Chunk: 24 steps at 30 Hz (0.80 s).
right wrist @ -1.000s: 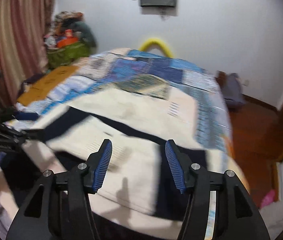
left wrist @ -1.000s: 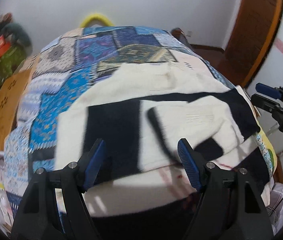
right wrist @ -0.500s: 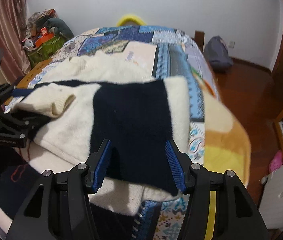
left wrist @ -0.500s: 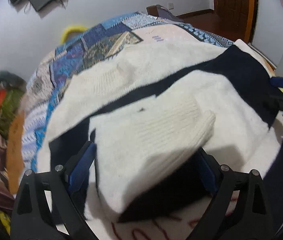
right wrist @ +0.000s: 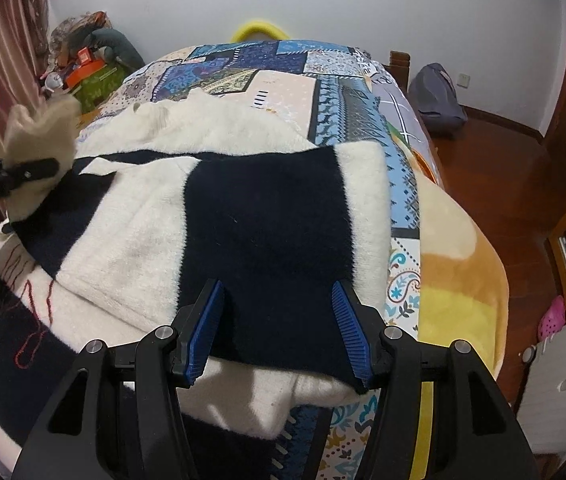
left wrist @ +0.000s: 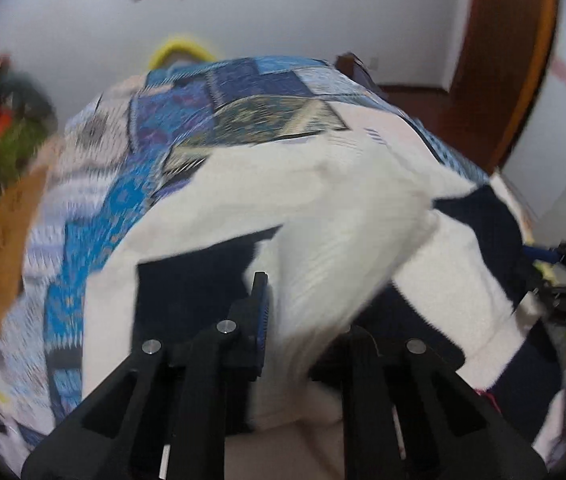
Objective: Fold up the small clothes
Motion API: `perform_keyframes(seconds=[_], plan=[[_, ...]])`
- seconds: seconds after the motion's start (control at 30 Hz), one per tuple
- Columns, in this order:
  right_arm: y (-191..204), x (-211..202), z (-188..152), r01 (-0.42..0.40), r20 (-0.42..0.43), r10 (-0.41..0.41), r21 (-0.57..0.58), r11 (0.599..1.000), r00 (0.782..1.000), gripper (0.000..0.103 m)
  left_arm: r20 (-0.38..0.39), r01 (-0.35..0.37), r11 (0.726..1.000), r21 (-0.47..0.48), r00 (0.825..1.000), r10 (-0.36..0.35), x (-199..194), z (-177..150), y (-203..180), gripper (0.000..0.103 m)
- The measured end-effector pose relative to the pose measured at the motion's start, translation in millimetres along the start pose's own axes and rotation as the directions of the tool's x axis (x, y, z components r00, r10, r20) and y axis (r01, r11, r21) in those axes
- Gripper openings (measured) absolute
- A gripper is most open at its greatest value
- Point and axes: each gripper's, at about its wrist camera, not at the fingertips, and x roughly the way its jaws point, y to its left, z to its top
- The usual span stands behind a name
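A cream and navy knitted sweater [right wrist: 267, 216] lies on a patchwork bed; it also shows in the left wrist view [left wrist: 323, 200]. My left gripper [left wrist: 303, 320] is shut on the sweater's cream sleeve [left wrist: 335, 264] and holds it raised; its right finger is hidden by the fabric. In the right wrist view the left gripper [right wrist: 23, 168] shows at the far left with the cream cuff [right wrist: 39, 128] sticking up from it. My right gripper [right wrist: 279, 328] is open, its blue pads on either side of the sweater's near navy panel.
The patchwork quilt [right wrist: 359, 120] covers the bed, with a yellow-orange blanket [right wrist: 455, 264] at its right edge. A cluttered pile [right wrist: 87, 64] stands at the back left. A grey bag [right wrist: 439, 96] lies on the wooden floor at the right. A wooden door [left wrist: 503, 60] is at the right.
My left gripper has closed on the cream sleeve and lifted it up. My right gripper has stayed open over the navy panel, moved slightly closer.
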Motion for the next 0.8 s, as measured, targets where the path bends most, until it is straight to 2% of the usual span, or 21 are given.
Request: perform_keyframes(seconds=[0.13,0.17,0.23,0.33,0.43,0.47,0.5,0.53,0.8], plan=[[4,0,4,0.012,-0.003,-0.012,-0.007,1.000,1.000,0.053,-0.048,0.032,0.990,-0.136,0.998,-0.039,0,-15,53,0.015],[5,-1,5,0.014,0.000,-0.014,-0.007,1.000,1.000,0.053,-0.067,0.056,0.984,-0.168,0.995,-0.068,2,-22,65,0.016],[6,-5,6,0.013,0.010,-0.013,-0.004,1.000,1.000,0.053,-0.094,0.097,0.972,-0.215,0.988,-0.120,6,-32,79,0.025],[8,-9,7,0.022,0.020,-0.022,-0.002,1.000,1.000,0.053,-0.083,0.138,0.957,-0.253,0.983,-0.164,5,-40,89,0.033],[8,-15,8,0.028,0.035,-0.028,0.006,1.000,0.999,0.053,-0.058,0.168,0.938,-0.304,0.979,-0.194,4,-38,96,0.034],[7,-17,9,0.030,0.040,-0.031,0.010,0.999,0.999,0.053,-0.050,0.169,0.937,-0.306,0.980,-0.193,4,-37,96,0.032],[6,-20,9,0.033,0.047,-0.033,0.015,0.999,0.998,0.053,-0.042,0.165,0.941,-0.297,0.982,-0.186,3,-35,95,0.016],[6,-23,10,0.035,0.053,-0.036,0.017,0.999,0.998,0.053,-0.040,0.156,0.948,-0.277,0.984,-0.174,2,-34,93,0.007],[-8,-41,22,0.073,0.106,-0.077,0.045,0.996,0.991,0.053,0.062,0.138,0.976,-0.170,0.990,-0.130,-32,9,80,0.006]])
